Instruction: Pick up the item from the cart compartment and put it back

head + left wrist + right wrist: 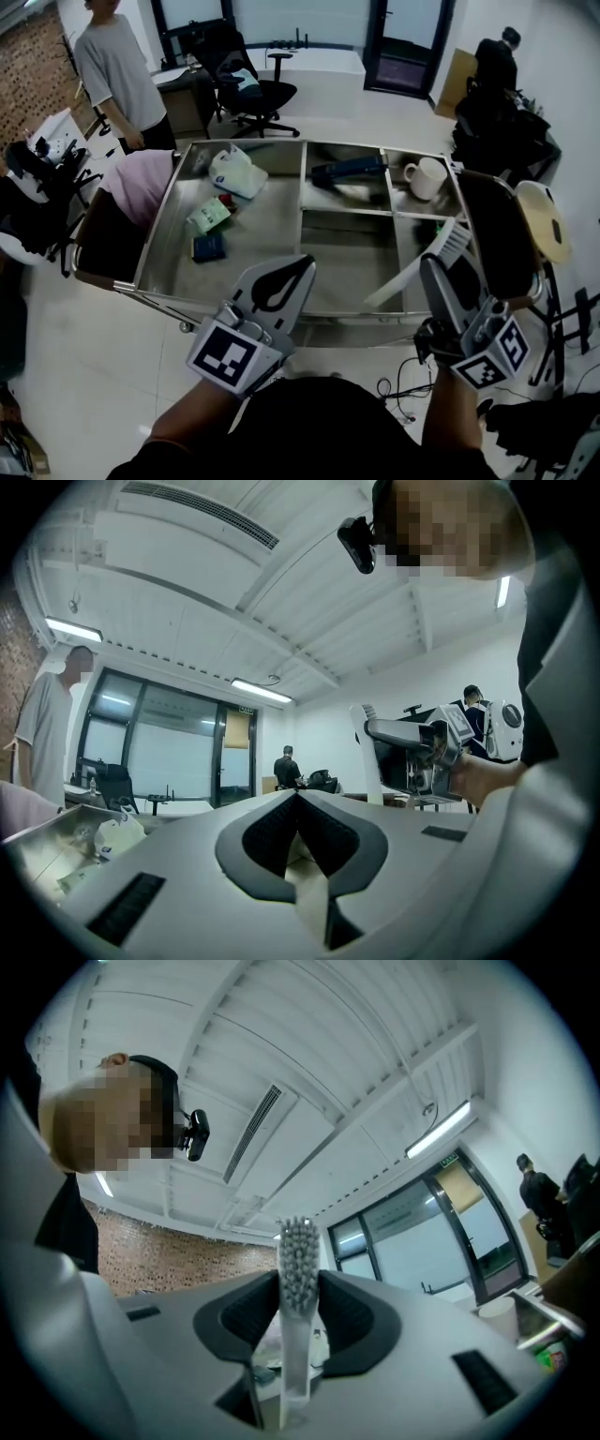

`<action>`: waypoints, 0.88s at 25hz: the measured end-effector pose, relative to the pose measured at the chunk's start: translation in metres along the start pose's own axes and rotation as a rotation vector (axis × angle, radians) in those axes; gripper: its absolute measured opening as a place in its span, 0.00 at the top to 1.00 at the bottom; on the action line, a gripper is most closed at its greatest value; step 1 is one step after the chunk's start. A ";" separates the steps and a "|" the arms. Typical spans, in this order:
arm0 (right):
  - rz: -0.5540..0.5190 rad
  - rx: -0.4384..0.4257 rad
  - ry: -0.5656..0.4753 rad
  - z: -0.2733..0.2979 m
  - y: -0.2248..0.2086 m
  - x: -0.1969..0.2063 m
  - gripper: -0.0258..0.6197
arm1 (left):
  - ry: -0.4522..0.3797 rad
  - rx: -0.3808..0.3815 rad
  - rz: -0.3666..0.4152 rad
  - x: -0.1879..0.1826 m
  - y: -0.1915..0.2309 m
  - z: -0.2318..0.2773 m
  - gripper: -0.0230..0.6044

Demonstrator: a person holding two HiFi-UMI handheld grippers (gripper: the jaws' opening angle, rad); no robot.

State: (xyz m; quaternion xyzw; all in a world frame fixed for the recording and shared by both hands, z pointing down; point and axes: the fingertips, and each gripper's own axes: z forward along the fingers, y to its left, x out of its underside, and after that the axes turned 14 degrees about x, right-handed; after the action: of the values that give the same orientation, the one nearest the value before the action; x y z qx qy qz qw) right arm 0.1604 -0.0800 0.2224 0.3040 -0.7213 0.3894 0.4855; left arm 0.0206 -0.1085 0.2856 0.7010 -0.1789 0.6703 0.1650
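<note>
My right gripper is shut on a white brush and holds it above the cart's right side. The brush's handle slants down to the left. In the right gripper view the brush stands between the pads, bristles uppermost. My left gripper hovers over the front edge of the steel cart, its jaws together with nothing between them. The left gripper view shows the pads meeting at the tip, and the right gripper with the brush off to the right.
The cart's left compartment holds a white plastic bag, a green packet and a dark blue packet. A dark item and a white mug lie at the back. A person stands behind the cart, near office chairs.
</note>
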 end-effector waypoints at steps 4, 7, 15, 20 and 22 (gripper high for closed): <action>-0.003 0.004 -0.001 -0.004 0.000 0.002 0.72 | 0.010 0.005 0.003 0.002 -0.001 0.002 0.96; -0.012 0.005 -0.003 -0.004 0.001 0.001 0.72 | 0.015 0.005 0.009 0.002 -0.001 0.003 0.96; -0.012 0.014 -0.006 -0.002 -0.002 0.003 0.72 | 0.022 -0.009 0.013 0.004 0.002 0.000 0.96; -0.009 0.017 0.004 -0.001 -0.004 0.006 0.72 | 0.010 -0.016 0.007 0.002 0.005 -0.003 0.96; -0.007 0.016 0.005 -0.001 -0.004 0.006 0.72 | 0.012 -0.017 0.008 0.003 0.005 -0.003 0.96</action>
State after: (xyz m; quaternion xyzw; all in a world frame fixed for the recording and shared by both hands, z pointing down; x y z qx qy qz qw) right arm 0.1623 -0.0818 0.2296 0.3097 -0.7158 0.3942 0.4862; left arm 0.0162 -0.1115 0.2883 0.6948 -0.1863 0.6737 0.1694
